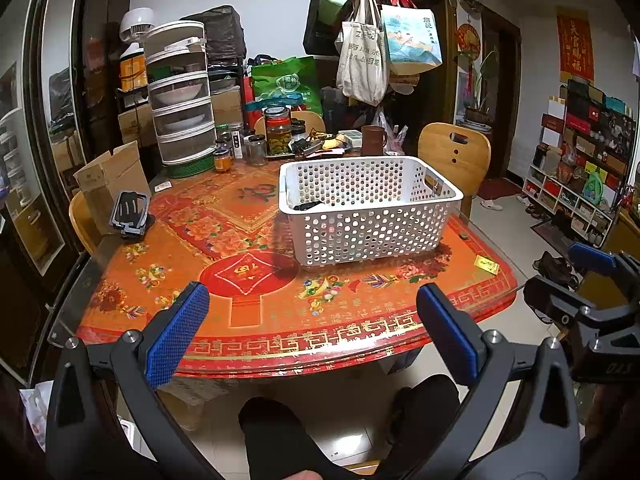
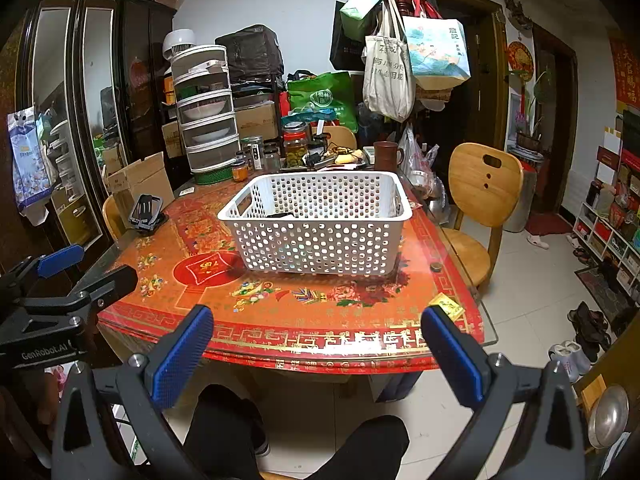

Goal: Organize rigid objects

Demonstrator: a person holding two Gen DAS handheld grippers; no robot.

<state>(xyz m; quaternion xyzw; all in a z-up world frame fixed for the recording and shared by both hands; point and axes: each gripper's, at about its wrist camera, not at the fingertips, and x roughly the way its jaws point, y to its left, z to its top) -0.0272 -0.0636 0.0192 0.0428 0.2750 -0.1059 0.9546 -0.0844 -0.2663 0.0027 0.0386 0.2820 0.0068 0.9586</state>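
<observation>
Left gripper (image 1: pixel 312 336) and right gripper (image 2: pixel 318 354): matte black angular arms, each finger faced with a blue textured pad (image 1: pixel 176 336), silver round screw heads at the joints. White lettering "GenRobot.AI" on the left gripper's side. Operator's legs in black trousers (image 2: pixel 224 432).

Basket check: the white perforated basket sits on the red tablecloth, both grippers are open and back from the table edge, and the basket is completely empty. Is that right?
Not quite. The white perforated basket is not empty: a dark object lies at its bottom, seen in both wrist views. The rest holds: it sits on the red tablecloth, and the left gripper and right gripper are open, back from the edge.
</observation>
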